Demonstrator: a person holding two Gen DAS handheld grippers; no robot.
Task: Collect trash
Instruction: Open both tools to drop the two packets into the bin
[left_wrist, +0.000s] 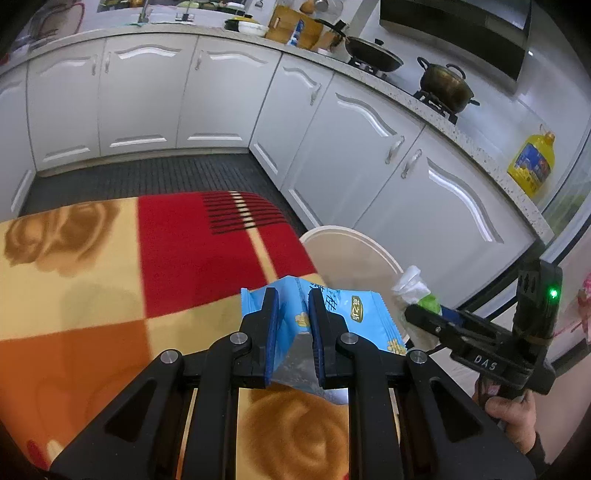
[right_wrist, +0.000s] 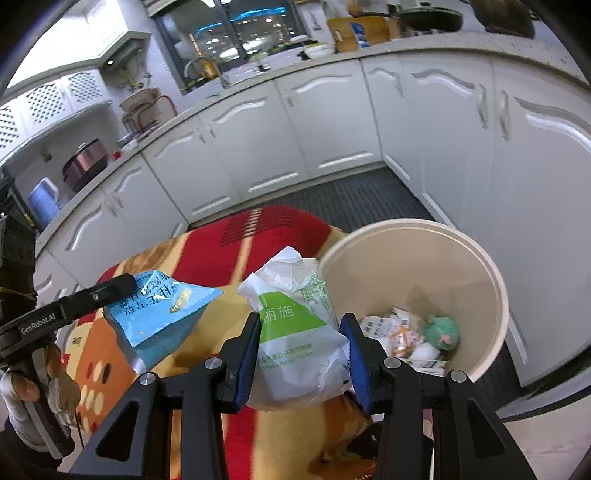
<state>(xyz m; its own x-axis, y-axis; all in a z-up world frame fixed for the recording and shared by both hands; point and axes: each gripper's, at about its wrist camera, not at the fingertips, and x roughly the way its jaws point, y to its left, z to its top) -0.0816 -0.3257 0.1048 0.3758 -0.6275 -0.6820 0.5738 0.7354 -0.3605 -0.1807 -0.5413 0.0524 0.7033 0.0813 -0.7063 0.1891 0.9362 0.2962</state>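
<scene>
My left gripper is shut on a blue snack wrapper and holds it above the blanket-covered table. The wrapper also shows in the right wrist view, with the left gripper on it. My right gripper is shut on a white and green tissue pack wrapper, held just left of the cream trash bin. Several pieces of trash lie in the bin. The right gripper and its pack show in the left wrist view beside the bin.
White kitchen cabinets run along the back and right. A dark ribbed mat covers the floor. A pan, a pot and a yellow oil bottle stand on the counter.
</scene>
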